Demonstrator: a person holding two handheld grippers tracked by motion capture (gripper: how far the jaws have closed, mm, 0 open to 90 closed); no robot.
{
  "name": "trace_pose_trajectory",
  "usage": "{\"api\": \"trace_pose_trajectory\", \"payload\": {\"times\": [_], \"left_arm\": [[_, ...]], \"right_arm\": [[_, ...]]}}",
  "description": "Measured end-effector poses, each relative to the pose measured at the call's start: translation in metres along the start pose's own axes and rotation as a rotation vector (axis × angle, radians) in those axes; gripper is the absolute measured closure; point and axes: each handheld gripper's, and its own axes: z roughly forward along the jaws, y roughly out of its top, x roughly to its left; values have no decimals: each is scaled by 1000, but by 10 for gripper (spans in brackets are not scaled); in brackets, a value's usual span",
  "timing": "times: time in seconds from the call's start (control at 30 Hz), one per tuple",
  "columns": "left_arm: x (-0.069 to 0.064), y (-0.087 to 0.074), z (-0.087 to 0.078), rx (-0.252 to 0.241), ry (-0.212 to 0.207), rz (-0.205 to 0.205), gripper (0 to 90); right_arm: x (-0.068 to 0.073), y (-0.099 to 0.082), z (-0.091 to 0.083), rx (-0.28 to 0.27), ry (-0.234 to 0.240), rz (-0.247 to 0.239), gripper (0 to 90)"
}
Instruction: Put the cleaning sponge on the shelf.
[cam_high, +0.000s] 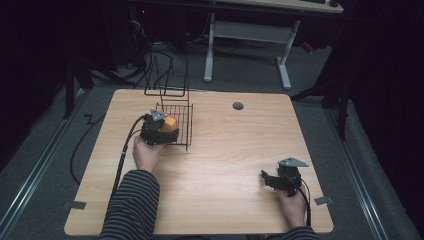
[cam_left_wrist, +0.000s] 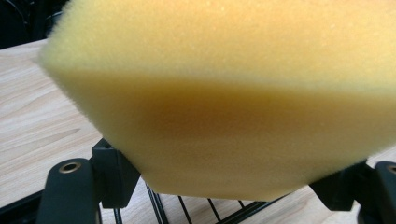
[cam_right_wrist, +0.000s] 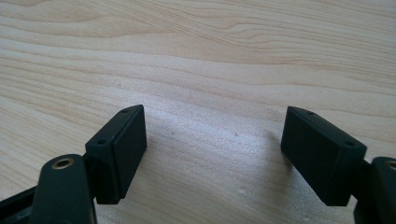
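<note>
The left tongs (cam_high: 161, 131) are clamped on a yellow sponge (cam_left_wrist: 224, 107), the two black jaws pressing into its lower corners at the bottom of the left gripper view, so the soft block bulges up and out between them. That grip low on the foam looks chosen to leave most of the sponge free ahead of the jaws, ready to be lowered into something. In the high view the sponge (cam_high: 170, 122) sits left of centre in the frame, just over the near edge of a black wire basket (cam_high: 186, 116), and wires of that basket (cam_left_wrist: 187, 210) show under the foam in the left gripper view, so the work in hand appears to be putting the sponge into it. The right tongs (cam_high: 270, 179) stand apart with nothing between them, resting low at the lower right of the high view, well away from the basket, probably parked to stay out of the way. Beneath them is bare wood of the table (cam_right_wrist: 196, 51).
</note>
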Motion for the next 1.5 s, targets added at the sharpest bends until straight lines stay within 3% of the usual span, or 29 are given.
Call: {"api": "trace_pose_trajectory", "payload": {"times": [0.8,1.1,1.33,1.5], "left_arm": [[-7,5,21,69,-4,1,236],[-5,5,22,68,-7,-10,229],[-3,3,26,87,-10,-27,145],[-3,4,24,73,-19,-29,105]], "right_arm": [[0,0,0,0,3,-5,228],[0,0,0,0,3,-5,228],[0,0,0,0,3,-5,228],[0,0,0,0,3,-5,228]]}}
